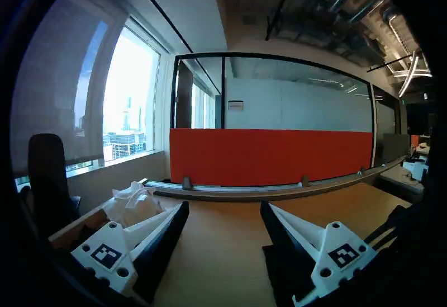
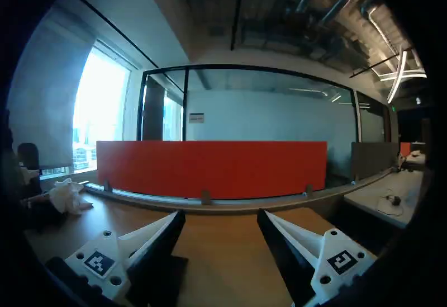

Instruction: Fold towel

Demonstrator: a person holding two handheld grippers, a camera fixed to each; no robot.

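The towel (image 1: 133, 202) is white, crumpled into a loose, unfolded heap; it lies on the wooden bench (image 1: 223, 240), near its edge.

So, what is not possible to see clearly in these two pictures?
1. White cloth: left gripper view, its lower part is behind a finger of the left hand-held gripper; in the right gripper view it is small, near the edge.
2. Wall sign: too small, both views.
3. Things on the side desk: right gripper view, too small and dark.
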